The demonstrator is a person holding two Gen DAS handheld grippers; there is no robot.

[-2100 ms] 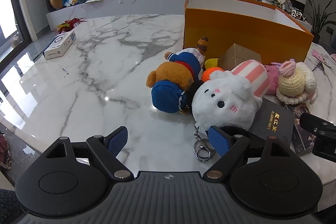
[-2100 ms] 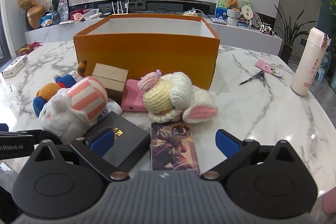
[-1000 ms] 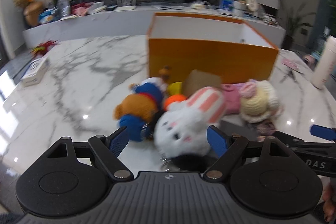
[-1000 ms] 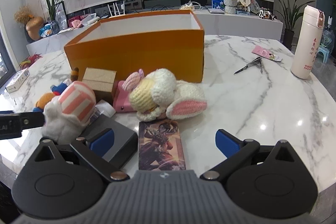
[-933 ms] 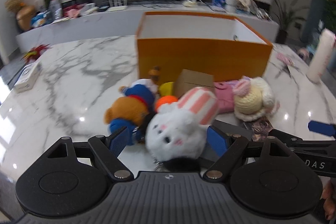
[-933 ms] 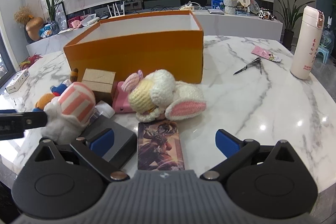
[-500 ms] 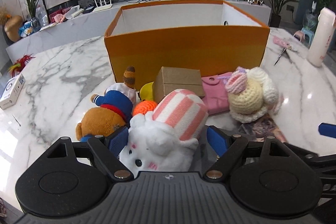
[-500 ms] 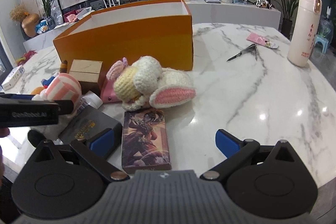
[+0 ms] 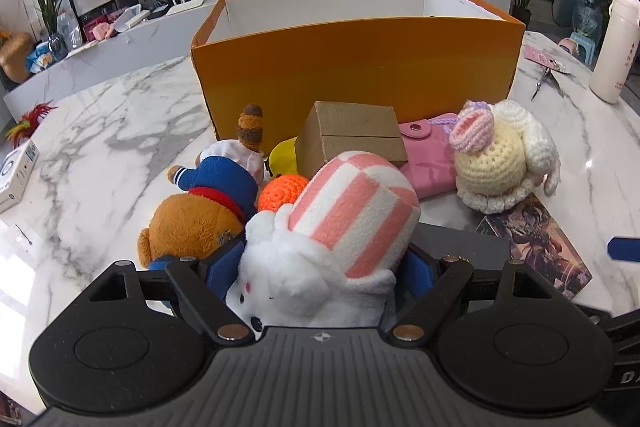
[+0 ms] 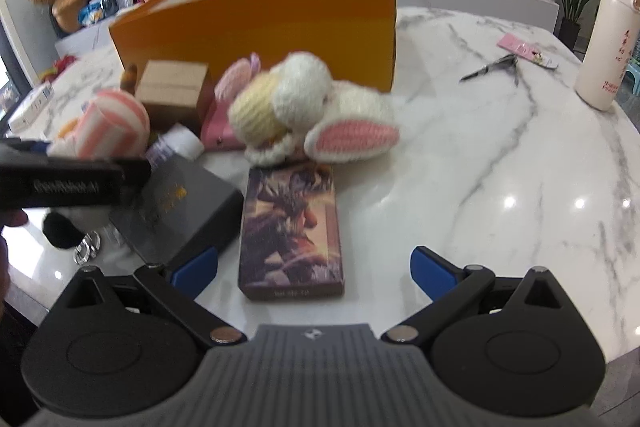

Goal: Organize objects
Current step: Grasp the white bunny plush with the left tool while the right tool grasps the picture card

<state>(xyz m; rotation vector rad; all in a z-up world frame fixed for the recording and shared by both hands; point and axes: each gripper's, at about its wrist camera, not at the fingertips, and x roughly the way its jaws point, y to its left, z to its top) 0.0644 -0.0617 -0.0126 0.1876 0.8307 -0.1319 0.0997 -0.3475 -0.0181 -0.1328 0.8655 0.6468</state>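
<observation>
A white plush rabbit (image 9: 340,227) with a pink-striped hat lies between the fingers of my left gripper (image 9: 320,267), which is open around it. Beside it lie a brown bear plush (image 9: 192,223), an orange crochet ball (image 9: 280,187), a small cardboard box (image 9: 352,139), a pink wallet (image 9: 430,155) and a crochet bunny (image 9: 500,155). Behind them stands the open orange box (image 9: 360,67). My right gripper (image 10: 314,267) is open just in front of an illustrated flat box (image 10: 292,223), with a black box (image 10: 180,211) to its left. The left gripper's finger (image 10: 72,183) crosses the right wrist view.
On the marble table (image 10: 500,167), a white thermos (image 10: 606,35), scissors (image 10: 492,67) and a pink card (image 10: 524,53) lie at the right. A small white carton (image 9: 16,171) sits at the far left. A keyring (image 10: 86,247) lies under the rabbit.
My left gripper has swung right and pushed forward until the plush rabbit sits between its fingers. My right gripper has moved closer to the illustrated box.
</observation>
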